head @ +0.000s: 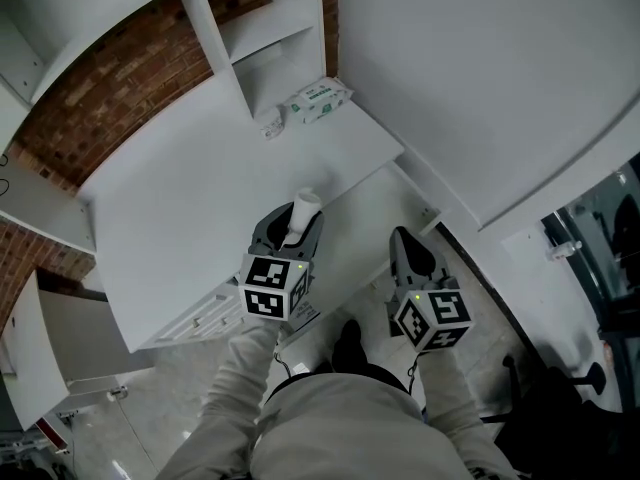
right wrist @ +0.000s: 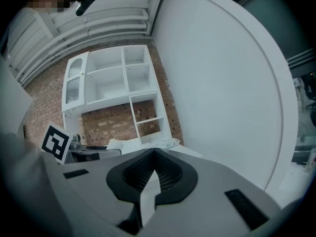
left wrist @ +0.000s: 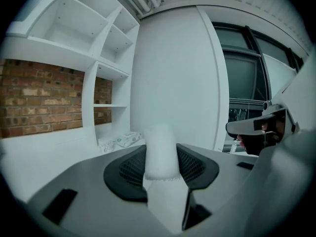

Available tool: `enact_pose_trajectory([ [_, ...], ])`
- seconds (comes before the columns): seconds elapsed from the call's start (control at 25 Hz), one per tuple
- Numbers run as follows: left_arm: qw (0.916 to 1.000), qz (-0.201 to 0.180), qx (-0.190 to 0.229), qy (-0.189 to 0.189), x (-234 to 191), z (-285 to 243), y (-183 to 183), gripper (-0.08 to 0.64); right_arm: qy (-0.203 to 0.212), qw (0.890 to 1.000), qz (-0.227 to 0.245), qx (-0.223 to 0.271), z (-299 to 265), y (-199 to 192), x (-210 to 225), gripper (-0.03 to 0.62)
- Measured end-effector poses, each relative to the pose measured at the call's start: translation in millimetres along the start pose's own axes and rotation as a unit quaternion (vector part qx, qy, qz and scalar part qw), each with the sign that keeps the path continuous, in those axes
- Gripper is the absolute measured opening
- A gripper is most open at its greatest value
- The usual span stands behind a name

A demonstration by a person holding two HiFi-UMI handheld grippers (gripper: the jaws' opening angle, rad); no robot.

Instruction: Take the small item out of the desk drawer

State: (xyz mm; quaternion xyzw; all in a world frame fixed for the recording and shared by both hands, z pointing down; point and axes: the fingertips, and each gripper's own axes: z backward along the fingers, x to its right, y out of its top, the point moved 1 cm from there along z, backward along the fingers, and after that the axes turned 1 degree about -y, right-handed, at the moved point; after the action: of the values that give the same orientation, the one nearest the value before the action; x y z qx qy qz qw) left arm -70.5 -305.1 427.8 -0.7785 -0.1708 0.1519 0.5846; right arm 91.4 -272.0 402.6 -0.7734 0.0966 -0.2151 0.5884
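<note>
My left gripper is shut on a small white cylinder-shaped item, which sticks up past the fingertips over the front edge of the white desk. In the left gripper view the white item fills the gap between the dark pads of my left gripper. My right gripper hangs to the right of the desk, above the floor, its jaws shut with nothing between them. In its own view my right gripper shows its tips meeting. The desk's drawer fronts show below the front edge.
A pack of wipes and a small wrapped packet lie at the back of the desk under white shelves. A brick wall stands behind. A large white curved panel rises on the right. The person's legs are below.
</note>
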Motion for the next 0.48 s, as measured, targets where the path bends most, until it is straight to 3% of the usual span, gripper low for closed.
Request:
enact_pose_trajectory([
  [0.48, 0.9988, 0.006, 0.036, 0.033, -14.3, 45.9, 12.3, 0.189, 0.022, 0.999, 0.026, 0.004, -1.3, 6.0, -20.7, 0.026],
])
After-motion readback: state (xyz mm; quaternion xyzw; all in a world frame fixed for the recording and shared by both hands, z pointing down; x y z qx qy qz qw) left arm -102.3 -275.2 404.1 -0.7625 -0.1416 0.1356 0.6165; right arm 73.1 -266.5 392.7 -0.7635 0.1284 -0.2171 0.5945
